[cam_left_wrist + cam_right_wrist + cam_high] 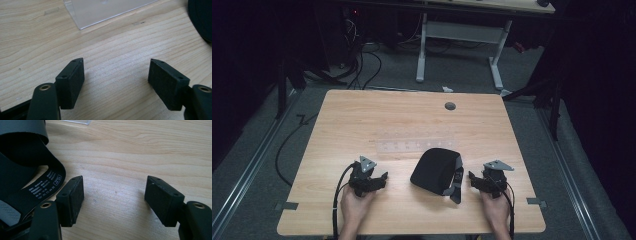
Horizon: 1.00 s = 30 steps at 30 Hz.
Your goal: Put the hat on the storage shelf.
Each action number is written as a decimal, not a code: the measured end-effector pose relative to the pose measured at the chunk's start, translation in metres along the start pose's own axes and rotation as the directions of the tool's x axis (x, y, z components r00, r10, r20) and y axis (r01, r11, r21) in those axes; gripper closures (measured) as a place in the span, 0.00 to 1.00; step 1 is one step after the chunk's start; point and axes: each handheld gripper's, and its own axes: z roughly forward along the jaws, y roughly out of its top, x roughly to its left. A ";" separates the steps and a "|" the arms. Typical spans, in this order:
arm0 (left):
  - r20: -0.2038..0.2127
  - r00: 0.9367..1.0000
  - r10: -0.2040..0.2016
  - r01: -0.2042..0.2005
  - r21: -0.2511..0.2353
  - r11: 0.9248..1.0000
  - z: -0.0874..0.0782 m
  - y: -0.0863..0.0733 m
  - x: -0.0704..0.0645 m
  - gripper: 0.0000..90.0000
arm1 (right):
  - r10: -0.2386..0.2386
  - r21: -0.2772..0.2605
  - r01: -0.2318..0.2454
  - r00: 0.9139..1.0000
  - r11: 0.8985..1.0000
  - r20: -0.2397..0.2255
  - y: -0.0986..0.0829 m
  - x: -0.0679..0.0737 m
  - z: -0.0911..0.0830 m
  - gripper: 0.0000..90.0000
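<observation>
Dim surroundings, evenly lit table [362, 120], soft shadows, gripper views sharp

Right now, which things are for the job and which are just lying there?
For the job: black cap, its strap, left gripper, right gripper, both open beside it.
Just lying about: clear plastic sheet, grey grommet, table.

Table [362, 115]: light wood, with a small round grey cap [450, 106] near its far edge.
Clear plastic sheet [417, 146]: lies flat in the middle of the table.
Floor [257, 165]: grey, with black cables [362, 65] behind the table.
Other table [462, 30]: white legs, far at the back.
</observation>
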 end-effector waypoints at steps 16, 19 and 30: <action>0.002 1.000 0.002 -0.002 0.003 1.000 0.000 0.000 0.000 0.32 | -0.004 -0.001 0.004 1.000 1.000 -0.002 0.001 0.000 0.001 0.35; 0.002 1.000 0.002 -0.002 0.003 1.000 0.000 0.000 0.000 0.32 | -0.004 -0.001 0.004 1.000 1.000 -0.011 0.001 -0.001 0.001 0.36; 0.002 1.000 0.002 -0.002 0.003 1.000 0.000 0.000 0.000 0.32 | -0.001 -0.013 0.000 0.998 1.000 -0.057 0.000 -0.004 -0.001 0.42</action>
